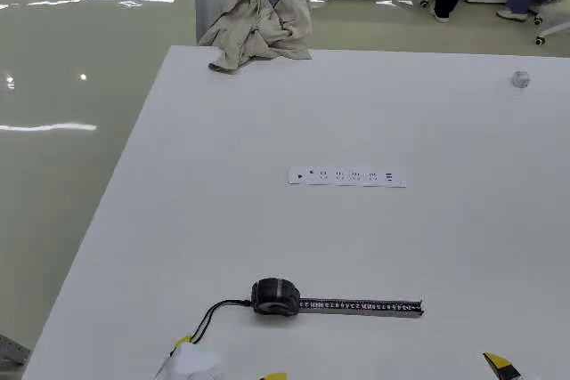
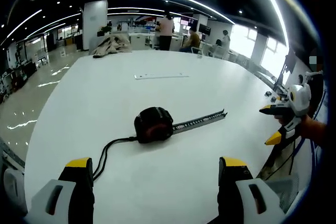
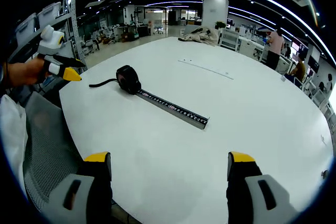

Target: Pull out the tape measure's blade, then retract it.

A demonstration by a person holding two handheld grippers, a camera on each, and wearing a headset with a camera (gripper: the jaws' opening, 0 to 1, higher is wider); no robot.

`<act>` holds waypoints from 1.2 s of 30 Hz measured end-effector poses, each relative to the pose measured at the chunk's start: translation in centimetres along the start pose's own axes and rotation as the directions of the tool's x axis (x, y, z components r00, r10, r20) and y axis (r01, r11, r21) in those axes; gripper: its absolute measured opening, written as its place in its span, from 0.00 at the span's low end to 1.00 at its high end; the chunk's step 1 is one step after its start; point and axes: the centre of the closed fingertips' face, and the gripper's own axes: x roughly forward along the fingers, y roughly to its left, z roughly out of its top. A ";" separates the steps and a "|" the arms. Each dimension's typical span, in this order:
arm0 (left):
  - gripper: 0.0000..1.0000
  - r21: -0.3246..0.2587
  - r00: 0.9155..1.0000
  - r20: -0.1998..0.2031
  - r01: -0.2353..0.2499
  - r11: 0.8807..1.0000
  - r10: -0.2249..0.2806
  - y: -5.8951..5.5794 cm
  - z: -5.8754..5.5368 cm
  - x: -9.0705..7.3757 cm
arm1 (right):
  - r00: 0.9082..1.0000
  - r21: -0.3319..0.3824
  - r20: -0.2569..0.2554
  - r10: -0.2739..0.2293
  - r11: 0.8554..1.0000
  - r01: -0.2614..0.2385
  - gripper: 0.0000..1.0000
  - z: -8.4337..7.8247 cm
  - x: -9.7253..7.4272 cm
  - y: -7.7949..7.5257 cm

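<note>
A black tape measure [image 1: 275, 296] lies near the front edge of the white table [image 1: 356, 113]. Its blade [image 1: 361, 307] is pulled out to the right and rests flat on the top, and a black cord [image 1: 212, 316] trails off to the left. The case also appears in the left gripper view [image 2: 153, 124] and the right gripper view [image 3: 127, 78]. My left gripper [image 2: 155, 182] is open, short of the case with nothing between its fingers. My right gripper [image 3: 170, 174] is open too, well back from the blade's tip [image 3: 201, 122].
A white built-in socket strip [image 1: 346, 177] sits mid-table. A beige jacket [image 1: 259, 20] lies bunched at the far left corner over a chair. A small clear object [image 1: 520, 79] rests at the far right. People and office chairs stand beyond the table.
</note>
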 end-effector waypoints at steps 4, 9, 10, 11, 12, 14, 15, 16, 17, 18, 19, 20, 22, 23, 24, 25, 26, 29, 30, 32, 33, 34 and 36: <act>0.99 0.001 1.000 -0.004 -0.002 1.000 0.002 -0.5 0.6 1.0 | 1.000 -0.016 -0.022 0.020 1.000 -0.020 0.94 -0.4 0.5 -0.1; 0.99 -0.007 1.000 -0.011 0.003 1.000 -0.003 -1.1 1.1 2.4 | 0.999 -0.041 -0.040 0.036 0.998 -0.038 0.94 -0.4 1.0 -0.5; 0.99 -0.014 1.000 -0.011 0.005 1.000 -0.005 -1.2 1.1 2.6 | 0.998 -0.045 -0.044 0.038 0.998 -0.040 0.94 -0.5 1.2 -0.7; 0.99 -0.016 1.000 -0.010 0.003 1.000 -0.003 -1.2 1.1 3.0 | 0.998 -0.050 -0.044 0.045 0.998 -0.047 0.94 -0.5 1.4 -0.8; 0.98 -0.010 1.000 -0.015 0.004 1.000 -0.004 -1.3 1.1 3.2 | 0.998 -0.049 -0.043 0.052 0.997 -0.054 0.94 -0.5 1.5 -0.9; 0.98 -0.012 1.000 -0.018 0.006 1.000 -0.007 -1.5 1.2 3.6 | 0.997 -0.050 -0.049 0.061 0.997 -0.063 0.94 -0.6 1.9 -1.0; 0.98 -0.009 1.000 -0.022 0.005 1.000 -0.005 -1.5 1.2 3.8 | 0.996 -0.058 -0.052 0.067 0.996 -0.070 0.94 -0.6 2.1 -1.0; 0.98 -0.011 1.000 -0.022 0.004 1.000 -0.005 -1.5 1.2 3.9 | 0.996 -0.059 -0.054 0.070 0.996 -0.073 0.94 -0.6 2.2 -1.0; 0.98 -0.013 1.000 -0.020 0.003 1.000 -0.003 -1.5 1.2 4.0 | 0.996 -0.062 -0.057 0.073 0.995 -0.076 0.94 -0.6 2.4 -1.0; 0.97 -0.016 1.000 -0.020 0.000 1.000 0.000 -1.5 1.2 4.2 | 0.995 -0.067 -0.061 0.077 0.994 -0.081 0.94 -0.6 2.6 -1.1; 0.98 -0.019 1.000 -0.020 0.000 1.000 0.000 -1.5 1.2 4.4 | 0.995 -0.069 -0.063 0.081 0.994 -0.085 0.94 -0.6 2.7 -1.1; 0.97 -0.021 1.000 -0.021 -0.001 1.000 0.000 -1.5 1.2 4.6 | 0.994 -0.070 -0.064 0.084 0.994 -0.089 0.94 -0.6 2.8 -1.1; 0.97 -0.033 1.000 -0.015 -0.005 0.999 0.005 -1.4 1.4 4.9 | 0.994 -0.084 -0.071 0.089 0.992 -0.095 0.94 -0.5 3.1 -1.3; 0.97 -0.033 1.000 -0.016 -0.010 0.999 0.009 -1.4 1.5 5.1 | 0.993 -0.088 -0.073 0.093 0.991 -0.100 0.94 -0.5 3.4 -1.5; 0.97 -0.034 1.000 -0.011 -0.016 0.999 0.016 -1.3 1.6 5.2 | 0.992 -0.094 -0.075 0.098 0.990 -0.104 0.94 -0.5 3.5 -1.6; 0.97 -0.046 1.000 0.003 -0.020 0.999 0.020 -1.1 1.9 5.4 | 0.992 -0.105 -0.076 0.101 0.989 -0.109 0.94 -0.3 3.7 -1.7; 0.97 -0.046 1.000 -0.001 -0.025 0.999 0.025 -1.0 1.9 5.5 | 0.992 -0.110 -0.077 0.104 0.988 -0.112 0.93 -0.2 3.8 -1.8; 0.97 -0.043 0.999 -0.005 -0.034 0.998 0.034 -0.9 2.1 6.0 | 0.991 -0.132 -0.080 0.111 0.984 -0.121 0.93 0.1 4.3 -2.2; 0.97 -0.047 0.999 -0.005 -0.034 0.998 0.033 -0.8 2.1 6.2 | 0.990 -0.136 -0.082 0.114 0.983 -0.124 0.92 0.2 4.5 -2.3; 0.97 -0.050 0.999 -0.009 -0.033 0.998 0.033 -0.8 2.1 6.7 | 0.989 -0.156 -0.084 0.118 0.979 -0.130 0.92 0.3 4.8 -2.6; 0.97 -0.052 0.999 -0.008 -0.034 0.998 0.033 -0.8 2.2 6.9 | 0.988 -0.155 -0.088 0.127 0.978 -0.140 0.92 0.3 5.0 -2.7; 0.97 -0.053 0.999 -0.008 -0.034 0.998 0.033 -0.8 2.2 7.0 | 0.987 -0.163 -0.093 0.128 0.976 -0.142 0.92 0.4 5.1 -2.8; 0.96 -0.050 0.999 -0.011 -0.038 0.998 0.038 -0.9 2.3 7.4 | 0.985 -0.174 -0.106 0.137 0.973 -0.154 0.92 0.3 5.4 -2.9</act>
